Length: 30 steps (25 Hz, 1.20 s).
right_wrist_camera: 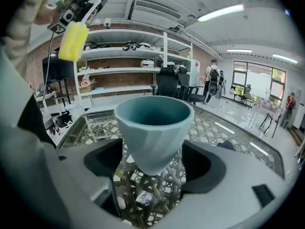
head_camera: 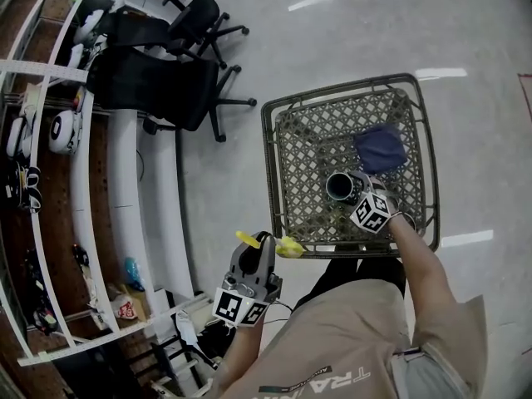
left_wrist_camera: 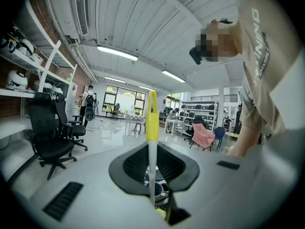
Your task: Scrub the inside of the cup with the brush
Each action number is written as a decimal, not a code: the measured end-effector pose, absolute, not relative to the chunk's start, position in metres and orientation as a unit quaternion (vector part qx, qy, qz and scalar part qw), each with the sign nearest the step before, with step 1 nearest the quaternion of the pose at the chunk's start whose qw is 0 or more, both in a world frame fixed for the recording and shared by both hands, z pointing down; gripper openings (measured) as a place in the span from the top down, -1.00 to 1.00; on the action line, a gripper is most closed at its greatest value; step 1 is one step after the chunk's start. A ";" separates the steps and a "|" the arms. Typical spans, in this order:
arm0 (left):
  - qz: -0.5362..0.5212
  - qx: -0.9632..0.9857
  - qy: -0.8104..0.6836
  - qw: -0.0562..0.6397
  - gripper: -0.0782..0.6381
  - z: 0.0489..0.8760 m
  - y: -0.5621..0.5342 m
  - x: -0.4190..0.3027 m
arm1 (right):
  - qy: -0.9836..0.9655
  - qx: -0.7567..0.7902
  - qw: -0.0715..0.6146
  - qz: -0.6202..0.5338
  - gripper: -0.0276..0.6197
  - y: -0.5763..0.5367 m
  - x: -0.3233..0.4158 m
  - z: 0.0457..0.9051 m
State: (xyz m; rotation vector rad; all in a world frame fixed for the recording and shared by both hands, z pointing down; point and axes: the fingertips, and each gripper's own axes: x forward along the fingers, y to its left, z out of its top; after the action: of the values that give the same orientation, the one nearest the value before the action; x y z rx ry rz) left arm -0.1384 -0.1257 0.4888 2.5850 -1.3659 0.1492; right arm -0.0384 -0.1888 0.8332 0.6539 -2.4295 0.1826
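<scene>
The cup [head_camera: 341, 186] stands upright on the lattice tabletop [head_camera: 268, 165], mouth up, about midway along the near edge and a little in from it; the right tongs [head_camera: 362, 199] reach in over that edge and straddle it, jaws spread wide with a gap at each side, so they are not clamped on it; the left tongs [head_camera: 259, 252] hang well apart from it, off the near left corner and clear of the rim, closed tight on the handle of the brush [head_camera: 288, 246]; the brush lies crosswise in the grip, roughly along the near edge, its yellow head pointing toward the cup and held higher than the cup's mouth; I'd say the head must swing right and tip downward to enter the cup, and the right tongs look due to steady it first; a dark blue cloth [head_camera: 381, 148] lies just beyond the cup toward the right edge, out of the path; office chairs [head_camera: 166, 81] stand off to the left.
</scene>
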 end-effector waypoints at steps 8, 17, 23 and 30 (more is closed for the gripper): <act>0.064 0.869 -0.479 0.105 0.67 0.501 -0.130 -0.148 | -0.933 0.228 0.275 0.046 -0.28 -0.200 -0.065 0.842; 0.045 0.871 -0.478 0.101 0.67 0.489 -0.129 -0.162 | -0.928 0.227 0.286 0.076 -0.27 -0.197 -0.070 0.826; -0.006 0.900 -0.429 0.070 0.67 0.464 -0.147 -0.144 | -0.923 0.229 0.303 0.064 -0.27 -0.195 -0.057 0.774; -0.070 0.932 -0.356 0.024 0.67 0.410 -0.155 -0.103 | -0.923 0.225 0.298 0.091 -0.27 -0.158 -0.047 0.703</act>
State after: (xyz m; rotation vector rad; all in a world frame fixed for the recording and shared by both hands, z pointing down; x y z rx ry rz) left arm -0.1029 -0.1547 0.4103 2.8825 -1.1002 -0.2169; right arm -0.0473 -0.1576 0.7031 0.5983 -2.4530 0.2427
